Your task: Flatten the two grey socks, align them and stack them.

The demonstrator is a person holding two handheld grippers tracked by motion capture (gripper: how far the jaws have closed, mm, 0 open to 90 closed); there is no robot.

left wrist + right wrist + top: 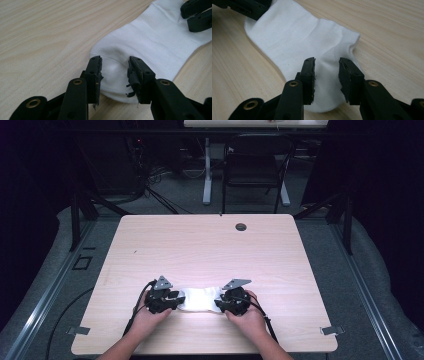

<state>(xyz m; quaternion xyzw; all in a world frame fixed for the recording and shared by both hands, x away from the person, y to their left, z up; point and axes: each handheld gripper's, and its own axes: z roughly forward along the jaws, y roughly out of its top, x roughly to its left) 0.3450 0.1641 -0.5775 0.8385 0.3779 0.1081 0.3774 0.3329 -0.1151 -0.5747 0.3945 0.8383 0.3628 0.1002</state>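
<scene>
Item: white sock (199, 299), laid flat and stretched lengthwise on the near part of the wooden surface (210, 247), close to its front edge.

Nearest the sock, at its left end: left gripper (115, 72), jaws apart and straddling a raised fold of fabric at the rounded end; the pads do not appear to press it. The sock's far end lies beneath the other gripper's black jaws.

At the sock's right end: right gripper (326, 72), jaws likewise apart over the fabric near the notched edge, nothing clamped.

Judged purpose: one gripper at each end keeps the sock spread flat, probably for smoothing or folding.

Beyond the sock: bare surface, then a round cable hole (241, 226) near the far edge. Farther off: a black chair (255, 167) on the floor.
</scene>
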